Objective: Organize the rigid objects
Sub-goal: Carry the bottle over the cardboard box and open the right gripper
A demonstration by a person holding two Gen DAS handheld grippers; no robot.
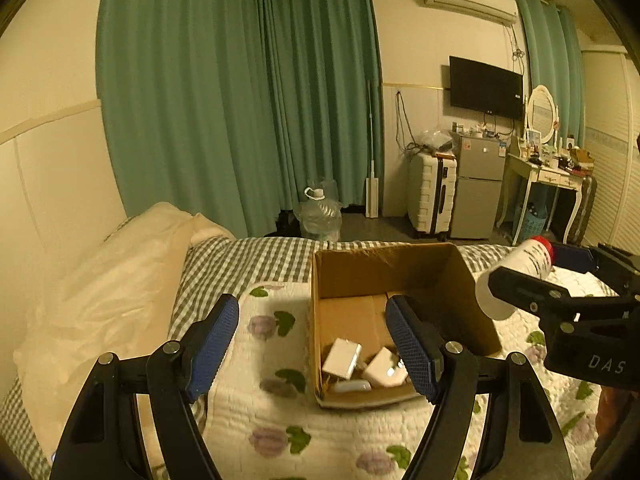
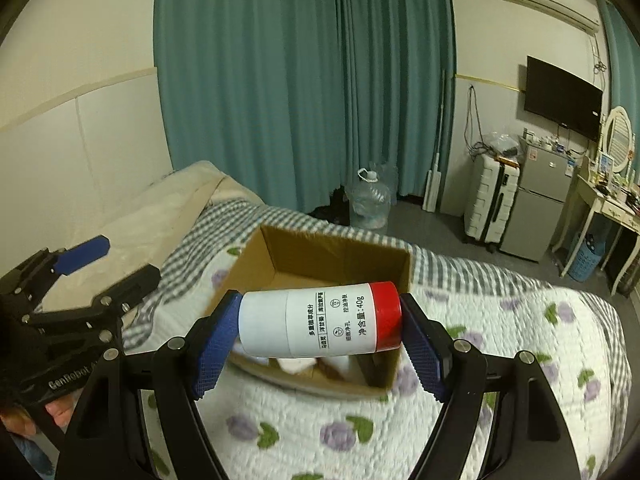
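A white cylinder tube with a red cap point(image 2: 320, 322) lies sideways between the blue pads of my right gripper point(image 2: 320, 332), which is shut on its two ends and holds it above the near edge of an open cardboard box point(image 2: 280, 256). In the left wrist view the same tube point(image 1: 516, 276) hangs to the right of the box point(image 1: 440, 268). The box holds two white chargers point(image 1: 342, 358) and a flat pale item. My left gripper point(image 1: 316, 344) is open and empty, above the box's left wall.
The box sits on a floral quilt point(image 1: 256, 420) over a checked bedsheet point(image 1: 248, 256), with a pillow point(image 1: 108, 292) at the left. Beyond the bed are a water jug point(image 1: 320, 216), a suitcase point(image 1: 432, 196), a small fridge and a dressing table.
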